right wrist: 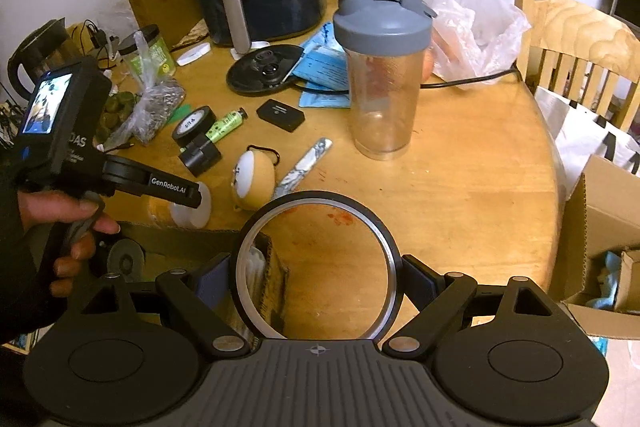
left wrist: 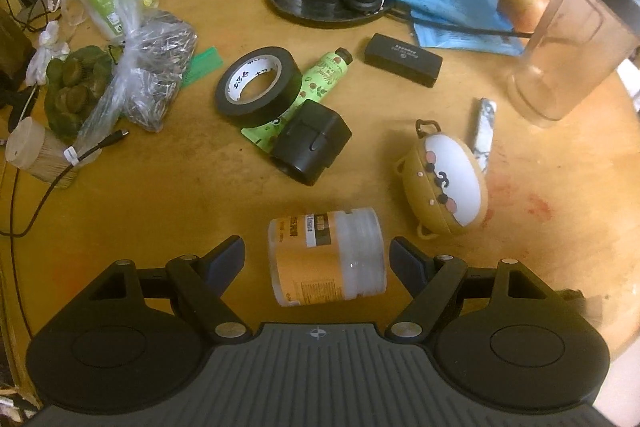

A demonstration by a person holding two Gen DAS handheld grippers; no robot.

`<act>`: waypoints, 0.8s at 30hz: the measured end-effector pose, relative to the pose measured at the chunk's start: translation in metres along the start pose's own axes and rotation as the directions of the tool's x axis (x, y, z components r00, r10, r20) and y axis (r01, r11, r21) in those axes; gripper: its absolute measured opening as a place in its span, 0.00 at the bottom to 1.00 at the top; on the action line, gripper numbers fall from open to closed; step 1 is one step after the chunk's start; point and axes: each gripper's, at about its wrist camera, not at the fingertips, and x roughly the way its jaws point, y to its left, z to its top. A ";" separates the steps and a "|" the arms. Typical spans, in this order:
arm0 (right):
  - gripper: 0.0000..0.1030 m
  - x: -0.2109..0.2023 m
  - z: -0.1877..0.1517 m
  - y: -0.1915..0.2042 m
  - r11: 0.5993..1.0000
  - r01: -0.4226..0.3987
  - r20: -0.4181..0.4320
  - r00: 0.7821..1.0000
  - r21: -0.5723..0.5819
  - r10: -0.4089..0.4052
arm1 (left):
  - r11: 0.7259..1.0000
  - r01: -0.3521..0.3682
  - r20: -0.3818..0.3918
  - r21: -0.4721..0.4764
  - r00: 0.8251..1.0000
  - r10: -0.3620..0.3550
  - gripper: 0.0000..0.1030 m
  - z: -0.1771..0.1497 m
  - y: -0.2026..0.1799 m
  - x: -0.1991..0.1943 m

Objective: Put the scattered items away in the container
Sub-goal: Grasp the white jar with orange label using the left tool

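Note:
A plastic jar with an orange label (left wrist: 326, 259) lies on its side on the round wooden table (left wrist: 160, 211). My left gripper (left wrist: 318, 255) is open around it, one finger on each side, the pads just clear of it. The right wrist view shows that gripper (right wrist: 184, 193) from the side, tilted down over the jar (right wrist: 192, 213). My right gripper (right wrist: 314, 283) is shut on a black ring with a silver inner rim (right wrist: 320, 199), held upright above the corner of an open cardboard box (right wrist: 276, 267) at the table's near edge.
Loose on the table are a black tape roll (left wrist: 258, 87), a green tube (left wrist: 320, 75), a black adapter (left wrist: 312, 143), a black case (left wrist: 402, 59), a tan egg-shaped pouch (left wrist: 444, 183) and a patterned stick (left wrist: 484, 131). A shaker bottle (right wrist: 382, 67) stands mid-table. Another carton (right wrist: 600, 211) sits right.

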 end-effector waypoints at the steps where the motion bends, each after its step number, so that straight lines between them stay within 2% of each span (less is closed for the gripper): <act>1: 0.87 0.000 0.000 -0.001 1.000 0.002 -0.002 1.000 0.000 -0.002 | 1.000 -0.012 -0.005 0.001 1.000 0.012 0.77 0.001 -0.001 0.002; 3: 0.87 0.000 -0.001 -0.002 1.000 0.005 -0.005 1.000 0.000 -0.005 | 0.999 -0.035 -0.022 -0.001 0.999 0.035 0.76 0.002 -0.003 0.007; 5: 0.87 0.000 -0.001 -0.004 1.000 0.005 -0.007 1.000 0.001 -0.005 | 1.000 -0.025 -0.032 -0.004 0.999 0.025 0.69 0.002 -0.004 0.010; 6: 0.87 0.000 -0.002 -0.005 1.000 0.006 -0.009 1.000 0.000 -0.006 | 1.000 -0.008 -0.038 -0.007 0.999 0.008 0.59 0.001 -0.004 0.011; 16: 0.87 0.003 0.001 -0.009 1.000 0.002 -0.010 1.000 -0.005 -0.002 | 0.998 0.027 -0.032 -0.048 0.999 -0.029 0.57 -0.002 0.006 0.010; 24: 0.87 0.009 0.007 -0.005 1.000 -0.013 -0.009 1.000 -0.019 0.012 | 0.986 0.132 0.039 -0.102 0.991 -0.128 0.57 0.001 0.031 -0.009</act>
